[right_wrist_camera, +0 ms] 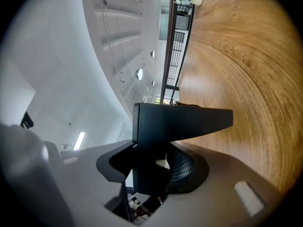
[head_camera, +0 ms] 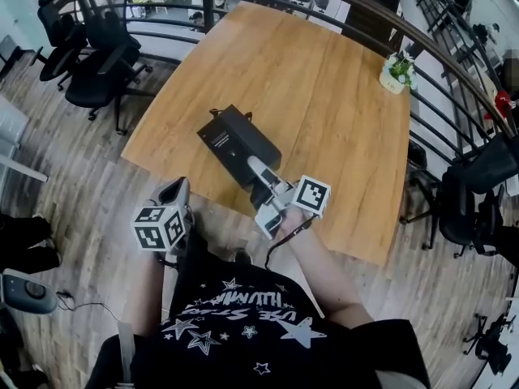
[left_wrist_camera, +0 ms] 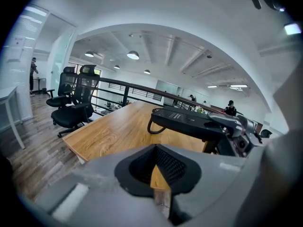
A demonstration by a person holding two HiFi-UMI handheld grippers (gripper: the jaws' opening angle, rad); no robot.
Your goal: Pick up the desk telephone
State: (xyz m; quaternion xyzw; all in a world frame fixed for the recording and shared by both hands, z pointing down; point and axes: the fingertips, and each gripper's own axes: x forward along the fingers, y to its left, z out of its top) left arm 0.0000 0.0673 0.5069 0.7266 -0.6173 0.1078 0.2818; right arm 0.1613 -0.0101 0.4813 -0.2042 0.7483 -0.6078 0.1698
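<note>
Over the near edge of the wooden table, the desk telephone hangs clamped by one end in my right gripper. My left gripper is off the table to its left, jaws together on nothing. With most of the body reaching out past the pads, I judge it could tip down or slip free. Around it: a potted plant at the table's far corner, a curved railing, office chairs, plank floor.

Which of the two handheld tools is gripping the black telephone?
The right tool: its jaws are clamped on the telephone. The left tool holds nothing, with its jaws together near the table's edge.
</note>
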